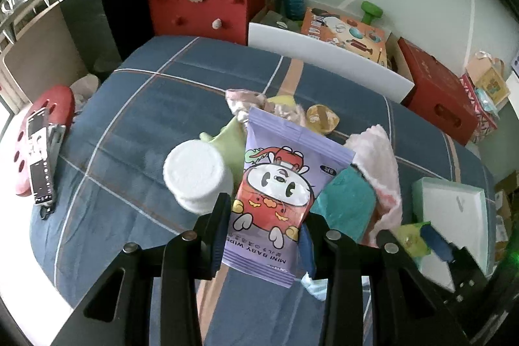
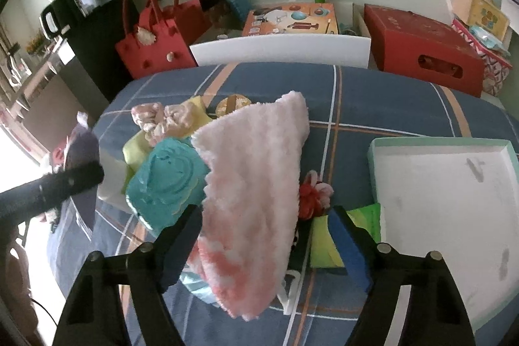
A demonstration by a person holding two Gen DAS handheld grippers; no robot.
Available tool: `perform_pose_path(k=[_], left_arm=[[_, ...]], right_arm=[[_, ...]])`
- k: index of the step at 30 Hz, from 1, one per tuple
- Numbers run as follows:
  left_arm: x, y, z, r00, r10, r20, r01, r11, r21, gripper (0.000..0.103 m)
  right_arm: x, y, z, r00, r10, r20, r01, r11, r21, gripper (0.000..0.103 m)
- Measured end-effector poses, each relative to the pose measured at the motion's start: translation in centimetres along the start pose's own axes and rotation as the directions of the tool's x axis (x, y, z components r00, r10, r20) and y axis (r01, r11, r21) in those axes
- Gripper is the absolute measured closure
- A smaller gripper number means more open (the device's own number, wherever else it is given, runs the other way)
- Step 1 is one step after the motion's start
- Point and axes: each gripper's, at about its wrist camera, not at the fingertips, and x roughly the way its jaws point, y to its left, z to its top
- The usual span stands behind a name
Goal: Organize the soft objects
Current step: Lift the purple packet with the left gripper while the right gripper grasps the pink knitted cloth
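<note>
The wipes pack [image 1: 275,193] is sitting up in the air, pinched at its bottom end between the two pads of the left claw [image 1: 264,235], so the left claw is clamped on it. It is being held clear of the pile, most likely so it can go into the tray [image 2: 454,184], which is lying open and bare on the blue checked cloth [image 2: 373,106] to the right. The right claw [image 2: 266,235] is standing wide apart around the pink towel [image 2: 256,184], which is draping over the pile; one pad is right by the towel's left edge and the other is well off its right side, so it is gripping nothing yet. Beside the towel a teal cloth [image 2: 165,180] is lying, with a yellow-green cloth [image 2: 136,151] and a pink scrunchie [image 2: 162,115] behind it. The left view is showing a white roll [image 1: 196,174] just left of the pack and a red bag [image 1: 201,8] at the far edge. Only the right view is showing a small red and pink pom-pom [image 2: 313,193] and a green packet [image 2: 366,216] next to the tray. I think the right claw is getting ready to close on the towel.
</note>
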Motion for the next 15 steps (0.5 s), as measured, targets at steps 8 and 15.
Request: perform_pose_path(k=[8,15], left_arm=[[2.3,-1.2,-1.1,0.998,-0.036,-0.048,0.037,0.999,0.033,0.064],[1.8,-1.6,-1.5,0.998,-0.054,-0.028,0.056,0.997,0.057,0.063]], right_arm=[[1.6,0.0,-0.4,0.999,-0.012,-0.037,0.012,1.000,-0.001,0.053],[1.2,0.4,-0.6,1.000,-0.029,-0.013,0.028,1.000,-0.013,0.080]])
